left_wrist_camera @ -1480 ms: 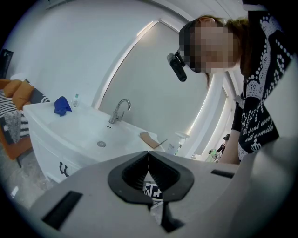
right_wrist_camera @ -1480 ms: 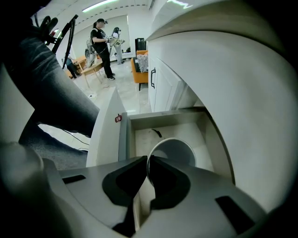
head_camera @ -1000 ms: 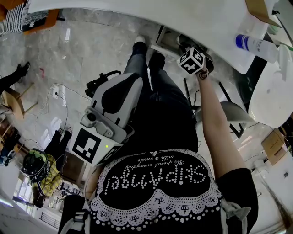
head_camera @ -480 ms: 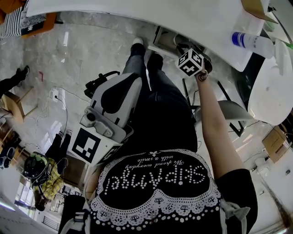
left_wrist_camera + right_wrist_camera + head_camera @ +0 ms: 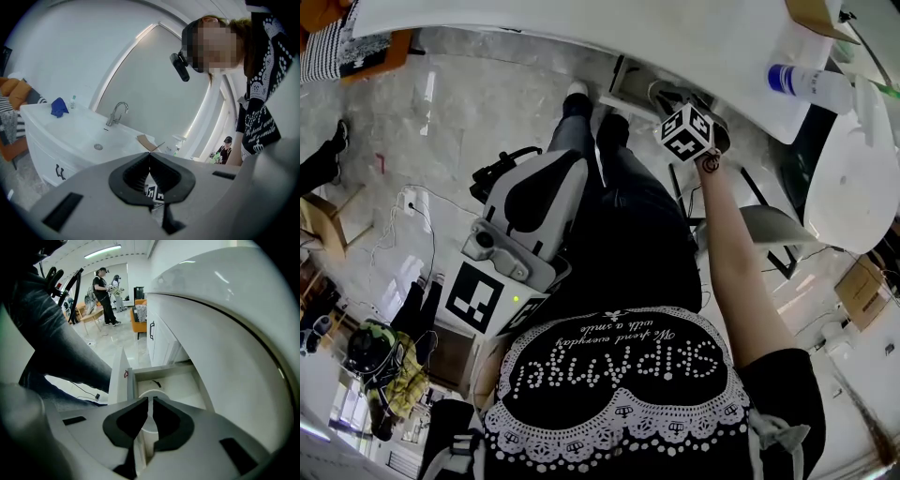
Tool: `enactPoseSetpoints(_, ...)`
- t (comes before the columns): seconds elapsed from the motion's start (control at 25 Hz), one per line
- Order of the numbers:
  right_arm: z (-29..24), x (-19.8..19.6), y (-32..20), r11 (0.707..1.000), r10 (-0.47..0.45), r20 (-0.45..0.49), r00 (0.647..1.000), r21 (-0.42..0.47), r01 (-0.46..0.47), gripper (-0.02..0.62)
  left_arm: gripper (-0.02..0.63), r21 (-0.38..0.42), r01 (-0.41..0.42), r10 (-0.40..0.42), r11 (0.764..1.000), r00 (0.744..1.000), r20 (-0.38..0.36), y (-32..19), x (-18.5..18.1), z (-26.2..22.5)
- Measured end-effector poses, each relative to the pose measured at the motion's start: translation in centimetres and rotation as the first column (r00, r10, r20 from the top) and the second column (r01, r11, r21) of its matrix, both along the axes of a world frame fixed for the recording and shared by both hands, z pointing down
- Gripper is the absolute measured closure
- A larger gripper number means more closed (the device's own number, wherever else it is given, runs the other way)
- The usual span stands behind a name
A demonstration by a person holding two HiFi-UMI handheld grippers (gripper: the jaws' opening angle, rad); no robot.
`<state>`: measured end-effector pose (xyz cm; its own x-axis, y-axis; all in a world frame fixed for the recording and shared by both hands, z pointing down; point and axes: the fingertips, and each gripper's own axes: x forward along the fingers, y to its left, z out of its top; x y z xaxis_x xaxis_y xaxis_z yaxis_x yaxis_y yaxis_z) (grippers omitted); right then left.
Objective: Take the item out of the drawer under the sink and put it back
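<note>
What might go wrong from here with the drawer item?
The right claw, jaws nearly together, sits at the rim of the white round item in the open drawer; if it only pinches the rim, that may slip. The counter overhangs closely, so lifting could bump it.

We're wearing a black short-sleeved top (image 5: pixel 619 394) with white bead lettering and white lace-print trim, plus dark jeans (image 5: pixel 628 225). Left gripper (image 5: pixel 150 157) and right gripper (image 5: pixel 151 401): light grey shells, black jaw liners, black-and-white marker cubes (image 5: pixel 686 131).
</note>
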<state>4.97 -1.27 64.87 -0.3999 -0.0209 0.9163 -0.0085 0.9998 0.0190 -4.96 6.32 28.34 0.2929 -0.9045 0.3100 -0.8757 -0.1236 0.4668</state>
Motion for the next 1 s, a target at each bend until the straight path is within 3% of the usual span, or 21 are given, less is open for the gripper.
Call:
enactPoseSetpoints(0.48, -0.1, 0.0, -0.3, 1.0, 0.02, 0.002, 1.0, 0.021, -0.02, 0.568, 0.601, 0.012, 0.009, -0.009, 1.0, 1.0, -0.008, 0.2, -0.4, 0.0)
enactPoseSetpoints(1.0, -1.4, -0.1, -1.3, 0.993, 0.116, 0.069, 0.991, 0.023, -0.117, 0.569, 0.601, 0.032, -0.001, 0.001, 0.999, 1.0, -0.009, -0.5, 0.0, -0.2)
